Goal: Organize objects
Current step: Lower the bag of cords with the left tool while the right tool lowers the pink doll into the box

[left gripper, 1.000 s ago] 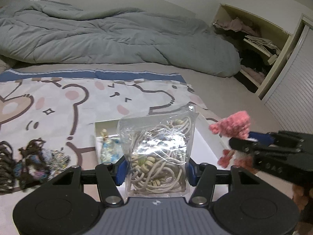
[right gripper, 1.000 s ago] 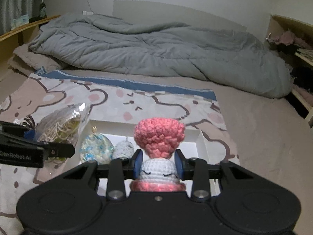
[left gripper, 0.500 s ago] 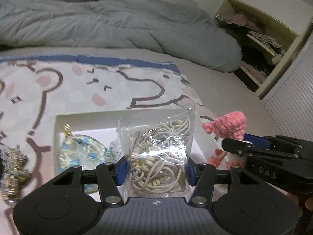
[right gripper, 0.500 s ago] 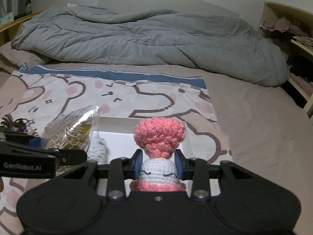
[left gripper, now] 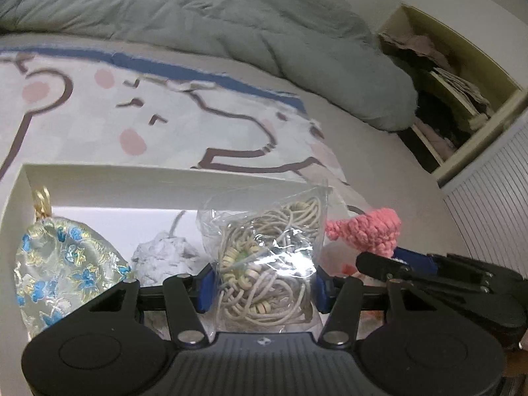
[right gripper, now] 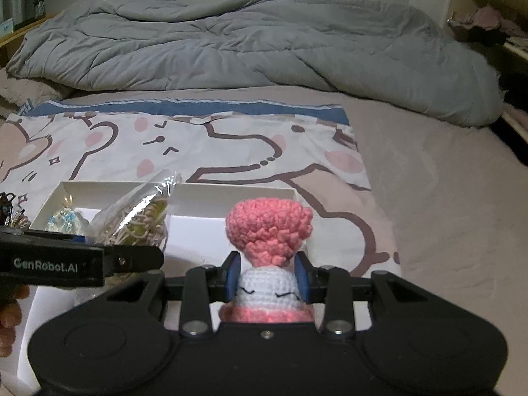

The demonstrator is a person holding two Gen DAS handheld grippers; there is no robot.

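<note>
Over white box [left gripper: 99, 178]: left gripper [left gripper: 260, 283] pinching clear cord bag [left gripper: 264, 257]; right gripper [right gripper: 269, 277] pinching crochet doll [right gripper: 267, 231].

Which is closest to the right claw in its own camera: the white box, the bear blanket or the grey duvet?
1. White box, just beyond the right claw.
2. Bear blanket, under and beyond the box.
3. Grey duvet, heaped at the far end.

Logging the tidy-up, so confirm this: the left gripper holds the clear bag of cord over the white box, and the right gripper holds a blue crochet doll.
One error: the crochet doll in the right gripper is pink and white, not blue, as the right wrist view shows. The left gripper does hold the clear bag of cord over the white box.
</note>
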